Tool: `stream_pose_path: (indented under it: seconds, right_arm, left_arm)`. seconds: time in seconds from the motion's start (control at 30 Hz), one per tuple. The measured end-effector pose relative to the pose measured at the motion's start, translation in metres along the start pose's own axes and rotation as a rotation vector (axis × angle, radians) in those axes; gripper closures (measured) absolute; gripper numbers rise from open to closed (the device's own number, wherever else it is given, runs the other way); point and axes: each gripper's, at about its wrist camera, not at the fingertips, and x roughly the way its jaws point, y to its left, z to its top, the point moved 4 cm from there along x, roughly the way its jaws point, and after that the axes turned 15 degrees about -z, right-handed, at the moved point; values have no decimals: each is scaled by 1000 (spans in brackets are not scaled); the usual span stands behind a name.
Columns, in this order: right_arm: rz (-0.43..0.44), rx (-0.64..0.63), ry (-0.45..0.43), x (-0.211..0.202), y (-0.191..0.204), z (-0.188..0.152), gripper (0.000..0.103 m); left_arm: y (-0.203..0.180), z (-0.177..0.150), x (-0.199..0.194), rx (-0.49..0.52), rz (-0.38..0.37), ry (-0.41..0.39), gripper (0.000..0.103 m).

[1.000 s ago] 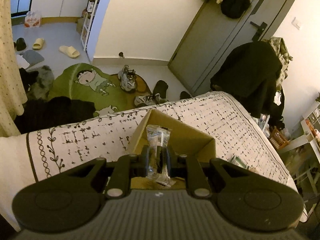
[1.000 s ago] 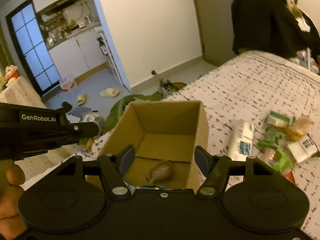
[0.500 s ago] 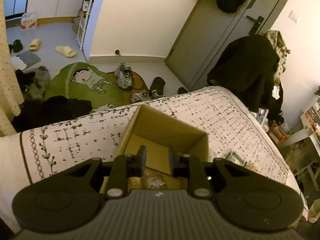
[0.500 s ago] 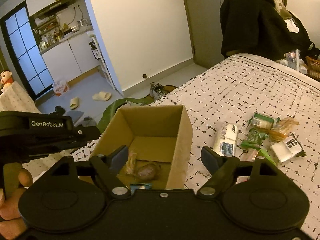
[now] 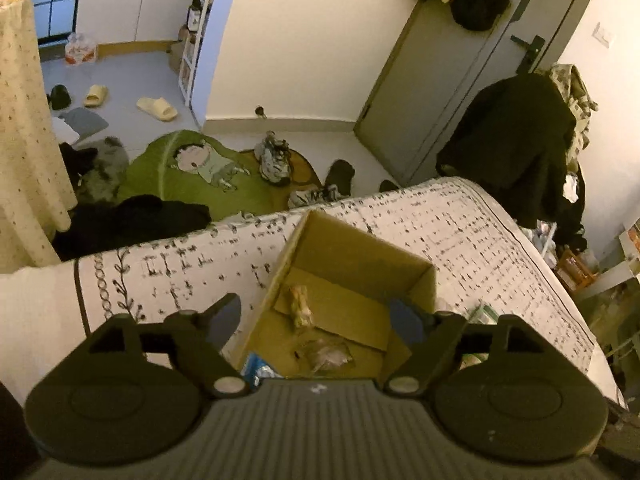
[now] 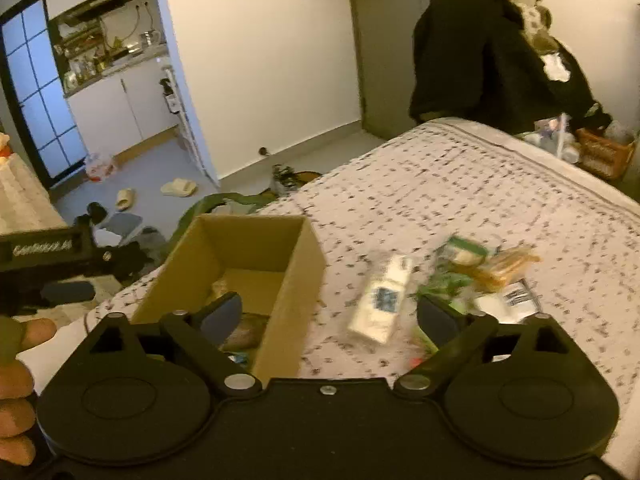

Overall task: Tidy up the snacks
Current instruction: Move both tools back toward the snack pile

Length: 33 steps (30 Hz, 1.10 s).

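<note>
Your right wrist view is smeared by motion: the white packet (image 6: 382,300) beside the cardboard box (image 6: 288,280) carries a dark label you cannot read, and the snack pile (image 6: 480,276) past it runs into green, orange and white shapes with no clear edges. The right tongs (image 6: 329,314) hide the box's near end, and the left tongs (image 5: 316,315) cover its near wall, cutting off a blue wrapper (image 5: 256,366). Your left hand (image 6: 16,392) is cropped by the frame edge.

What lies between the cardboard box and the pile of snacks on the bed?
In the right wrist view, one white snack packet lies alone on the bedspread between the cardboard box and the snack pile; the image is blurred.
</note>
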Motion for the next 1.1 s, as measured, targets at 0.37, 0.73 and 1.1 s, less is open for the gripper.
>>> stream_pose_path:
  seconds: [0.37, 0.73, 1.1]
  right_arm:
    - [-45, 6, -34, 4, -28, 16, 0]
    - [-28, -57, -54, 5, -57, 18, 0]
    - [-45, 1, -81, 11, -110, 23, 0]
  left_arm:
    - [-34, -12, -8, 115, 40, -20, 8]
    - [-62, -30, -1, 130, -25, 6, 0]
    - [-90, -46, 12, 166, -69, 19, 0]
